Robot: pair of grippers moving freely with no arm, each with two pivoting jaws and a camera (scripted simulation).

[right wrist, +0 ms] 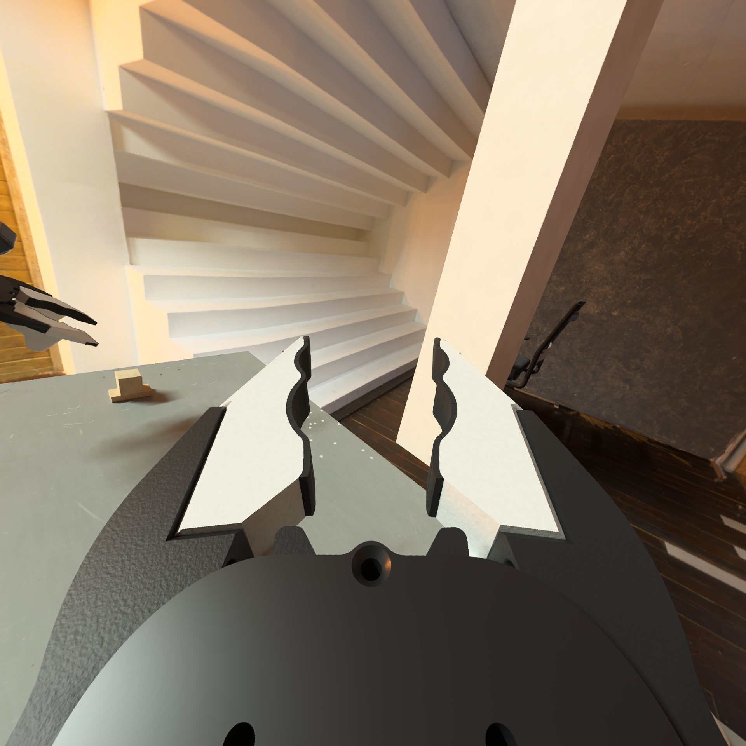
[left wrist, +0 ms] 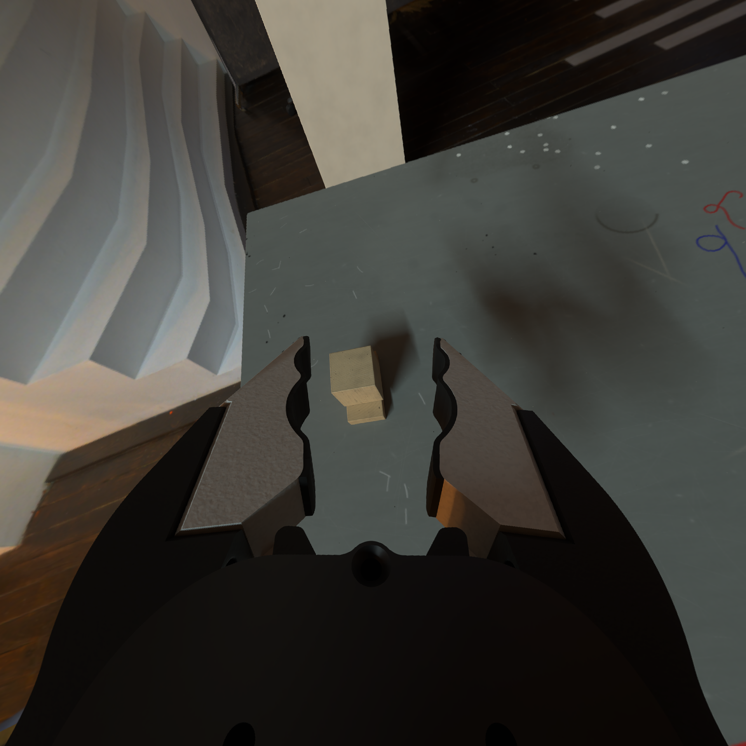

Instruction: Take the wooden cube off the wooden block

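2 pale pieces sit stacked on the grey surface (left wrist: 524,363): the wooden cube (left wrist: 353,369) on the wooden block (left wrist: 365,411). The left gripper (left wrist: 371,347) hangs above the cube, jaws open and empty. Only the right wrist view shows the block's flat, wider shape (side on); the right gripper (right wrist: 371,347), well apart from the cube, has open jaws.

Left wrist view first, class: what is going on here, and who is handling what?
The left gripper hangs open above the grey table, its fingers framing a small pale wooden cube that sits on a flat pale wooden block. Nothing is gripped yet; the cube is still on the block. The right gripper is also open and empty, off to the side near the table's edge, pointing toward a white staircase.
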